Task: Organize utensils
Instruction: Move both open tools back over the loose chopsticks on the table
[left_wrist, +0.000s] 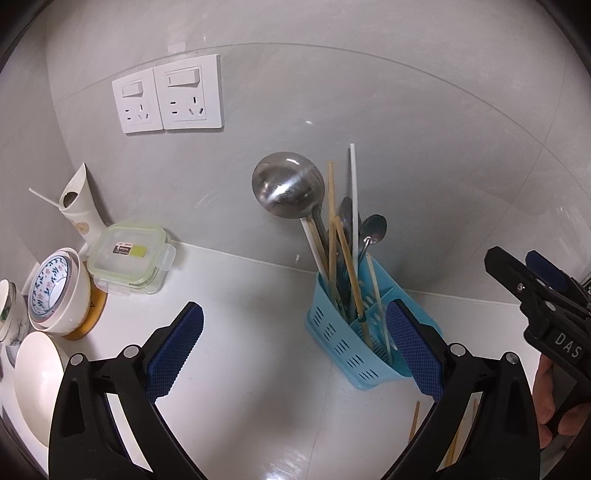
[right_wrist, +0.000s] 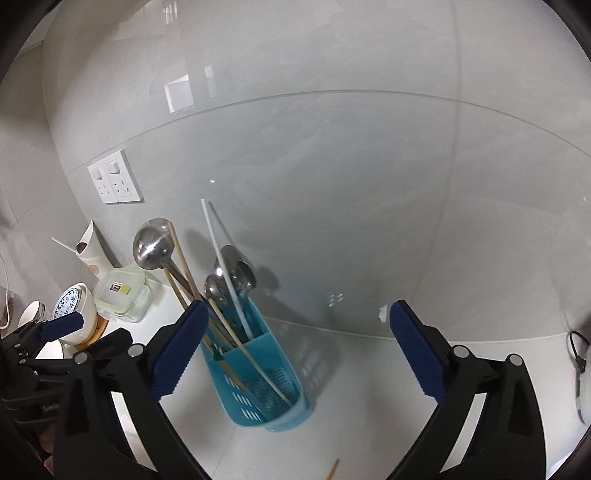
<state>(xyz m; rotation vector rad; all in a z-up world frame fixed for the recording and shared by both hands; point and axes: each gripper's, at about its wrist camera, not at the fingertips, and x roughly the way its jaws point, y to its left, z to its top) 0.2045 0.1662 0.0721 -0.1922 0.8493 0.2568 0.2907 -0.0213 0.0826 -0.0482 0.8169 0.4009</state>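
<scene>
A blue slotted utensil caddy (left_wrist: 345, 341) stands on the white counter against the wall; it also shows in the right wrist view (right_wrist: 266, 387). It holds a steel ladle (left_wrist: 288, 184), several spoons (left_wrist: 373, 230), wooden chopsticks (left_wrist: 345, 254) and white chopsticks (left_wrist: 354, 199). Loose wooden chopsticks (left_wrist: 414, 421) lie on the counter in front of it; one tip shows in the right wrist view (right_wrist: 333, 469). My left gripper (left_wrist: 293, 354) is open and empty just before the caddy. My right gripper (right_wrist: 295, 356) is open and empty above the caddy.
Left of the caddy stand a lidded glass container (left_wrist: 129, 258), a flowered bowl stack (left_wrist: 59, 291) on a wooden coaster, a white bowl (left_wrist: 37, 380) and a white vase (left_wrist: 79, 206). Wall sockets (left_wrist: 170, 98) sit above. A cable (right_wrist: 578, 354) is at far right.
</scene>
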